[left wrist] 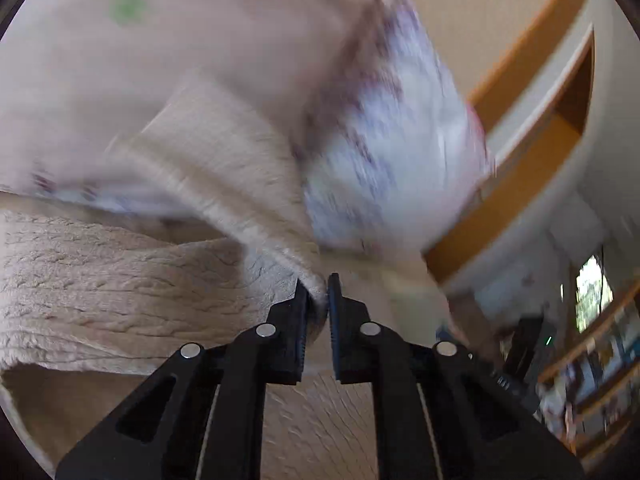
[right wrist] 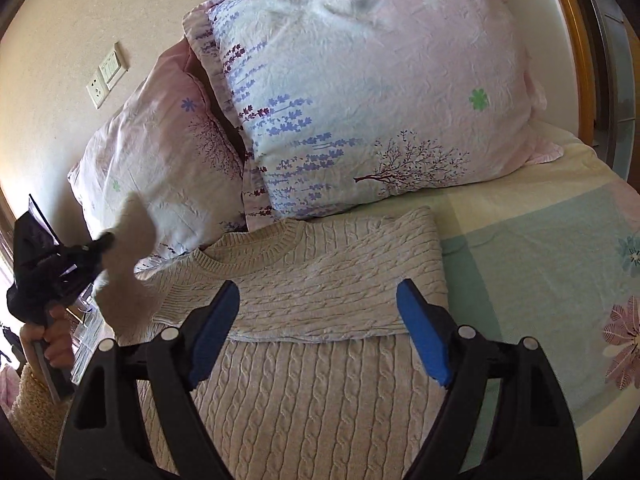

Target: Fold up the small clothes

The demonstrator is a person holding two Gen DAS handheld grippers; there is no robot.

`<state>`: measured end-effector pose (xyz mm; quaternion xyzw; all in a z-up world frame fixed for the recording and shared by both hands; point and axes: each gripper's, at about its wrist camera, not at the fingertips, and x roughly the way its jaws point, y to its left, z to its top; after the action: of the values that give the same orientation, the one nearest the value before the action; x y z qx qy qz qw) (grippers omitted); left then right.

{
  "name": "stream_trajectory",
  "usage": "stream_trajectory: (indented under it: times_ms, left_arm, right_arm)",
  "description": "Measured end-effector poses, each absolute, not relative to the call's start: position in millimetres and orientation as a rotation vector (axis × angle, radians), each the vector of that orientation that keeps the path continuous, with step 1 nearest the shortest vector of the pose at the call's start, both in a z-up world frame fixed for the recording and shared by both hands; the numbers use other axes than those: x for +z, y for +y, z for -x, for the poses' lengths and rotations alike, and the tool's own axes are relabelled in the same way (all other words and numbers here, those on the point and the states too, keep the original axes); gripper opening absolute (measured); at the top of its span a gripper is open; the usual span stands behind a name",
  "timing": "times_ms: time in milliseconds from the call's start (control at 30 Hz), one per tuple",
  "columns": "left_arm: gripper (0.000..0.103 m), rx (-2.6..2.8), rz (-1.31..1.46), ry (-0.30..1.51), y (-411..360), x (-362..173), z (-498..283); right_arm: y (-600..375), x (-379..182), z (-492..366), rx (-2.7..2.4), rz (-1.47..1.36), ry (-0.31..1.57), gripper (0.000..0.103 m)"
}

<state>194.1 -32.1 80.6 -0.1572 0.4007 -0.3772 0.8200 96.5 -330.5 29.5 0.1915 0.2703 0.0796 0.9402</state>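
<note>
The left claw (left wrist: 318, 294) is clamped on a raised, blurred sleeve (right wrist: 128, 240) of the beige cable-knit sweater (right wrist: 320, 312). The right claw (right wrist: 320, 320) hovers with its blue-padded jaws spread wide above the sweater, which lies partly folded on the bed (right wrist: 540, 264) just below two floral pillows (right wrist: 360, 100).

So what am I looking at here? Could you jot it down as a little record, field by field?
Garment: cream cable-knit sweater, right side already folded in
Surface: bed with a floral sheet
Behind it: two pillows
Left gripper: shut on the sweater's sleeve, lifting it
Right gripper: open, above the sweater, holding nothing
Picture quality: left view blurred by motion
</note>
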Motion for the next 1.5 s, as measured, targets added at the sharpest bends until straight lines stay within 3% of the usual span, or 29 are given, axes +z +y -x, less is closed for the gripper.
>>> stream_trajectory:
  times_ms: [100, 200, 233, 267, 333, 400, 467, 600, 700, 733, 767, 867, 933, 1067, 1200, 1367, 1433, 1500]
  left_arm:
    - [0.011, -0.857, 0.201, 1.028, -88, 47, -192]
    - [0.016, -0.850, 0.189, 0.961, -55, 54, -166]
    - [0.036, -0.805, 0.174, 0.924, -34, 59, -154]
    - [0.065, -0.736, 0.165, 0.887, -11, 63, -142]
    - [0.076, -0.570, 0.143, 0.824, 41, 69, -118]
    - [0.076, -0.433, 0.110, 0.823, 85, 66, -97]
    - [0.076, -0.328, 0.117, 0.860, 119, 53, -78]
    - [0.074, -0.296, 0.257, 0.975, 157, 17, -45]
    - [0.064, -0.308, 0.336, 0.971, 166, 4, -18]
    - [0.055, -0.321, 0.353, 0.955, 166, 4, -8]
    - [0.040, -0.354, 0.394, 0.963, 167, 2, 1]
    - [0.029, -0.435, 0.502, 0.979, 165, -7, 24]
    - [0.027, -0.447, 0.511, 0.967, 162, -7, 36]
    - [0.008, -0.540, 0.580, 0.982, 155, -5, 33]
    - [0.007, -0.629, 0.537, 0.877, 145, 32, -2]
    - [0.006, -0.525, 0.530, 0.681, 142, 95, -109]
    - [0.011, -0.430, 0.516, 0.677, 132, 101, -166]
    - [0.014, -0.338, 0.502, 0.764, 125, 88, -221]
  right_arm:
    - [-342, 23, -87, 0.148, -0.413, 0.584, 0.081]
    - [-351, 17, -66, 0.143, -0.393, 0.618, 0.081]
    - [-354, 13, -58, 0.145, -0.391, 0.637, 0.081]
    - [-357, 8, -51, 0.157, -0.399, 0.659, 0.081]
    - [-362, -4, -35, 0.198, -0.448, 0.708, 0.081]
    - [-365, -16, -18, 0.237, -0.507, 0.747, 0.076]
    - [-366, -29, -1, 0.262, -0.554, 0.789, 0.065]
    - [-359, -49, 27, 0.253, -0.565, 0.859, 0.059]
    - [-353, -60, 46, 0.281, -0.585, 0.883, 0.045]
    - [-351, -62, 52, 0.306, -0.603, 0.885, 0.040]
    - [-349, -67, 57, 0.344, -0.637, 0.903, 0.030]
    - [-339, -82, 69, 0.437, -0.716, 0.954, 0.008]
    - [-334, -82, 75, 0.447, -0.703, 0.931, 0.007]
    - [-335, -51, 67, 0.501, -0.716, 0.804, 0.007]
    - [-346, 6, 29, 0.549, -0.716, 0.606, 0.007]
    - [-370, 47, -69, 0.484, -0.833, 0.397, 0.007]
    - [-381, 38, -119, 0.373, -0.918, 0.393, 0.009]
    - [-379, 22, -161, 0.227, -0.914, 0.475, 0.019]
